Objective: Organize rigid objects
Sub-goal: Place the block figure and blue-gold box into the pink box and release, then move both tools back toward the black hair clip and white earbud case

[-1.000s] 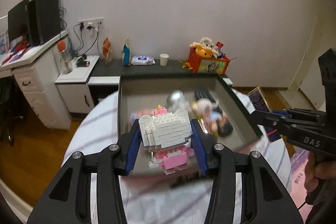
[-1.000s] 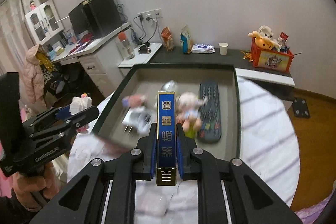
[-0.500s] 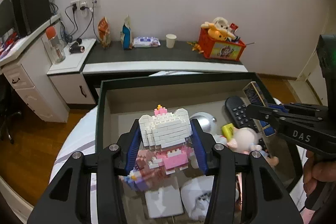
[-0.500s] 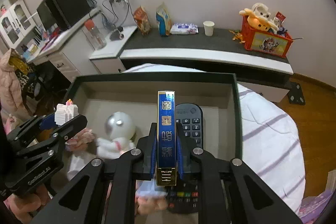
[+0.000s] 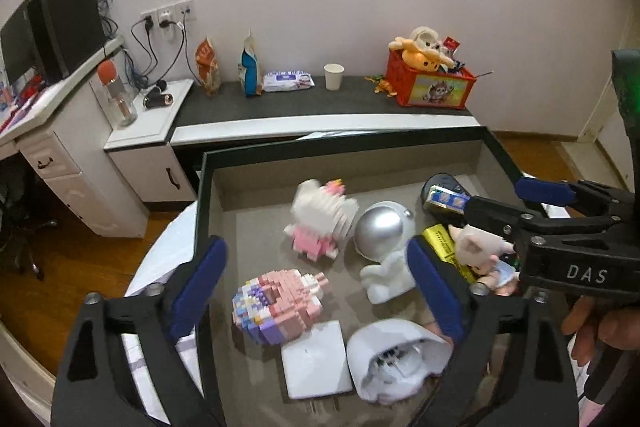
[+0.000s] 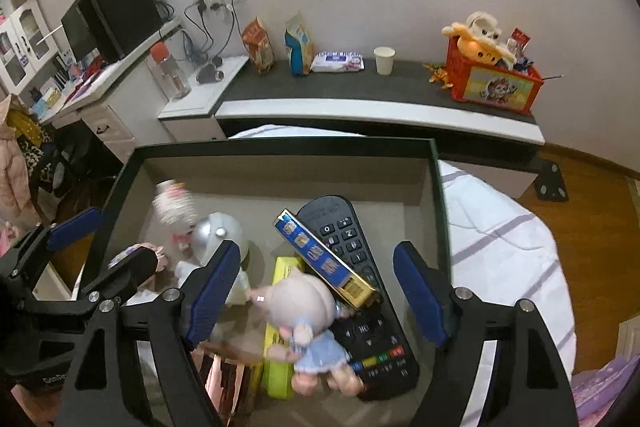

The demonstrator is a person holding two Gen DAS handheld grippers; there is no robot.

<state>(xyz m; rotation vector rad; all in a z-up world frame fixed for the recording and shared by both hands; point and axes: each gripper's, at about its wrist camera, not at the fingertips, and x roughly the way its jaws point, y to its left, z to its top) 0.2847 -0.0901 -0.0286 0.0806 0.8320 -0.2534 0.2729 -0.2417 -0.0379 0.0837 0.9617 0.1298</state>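
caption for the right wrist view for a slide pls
Open right gripper above a dark-rimmed box where a blue-and-gold rectangular case leans on a black remote control.

Plastic toys in a matt-lined box

The astronaut figure (image 5: 382, 247) has a glossy silver helmet over a smooth white body; the block-built cat (image 5: 322, 221) is studded plastic; the blue box (image 6: 326, 259) is shiny foil-printed card; the tray (image 6: 280, 169) lining looks matt grey.
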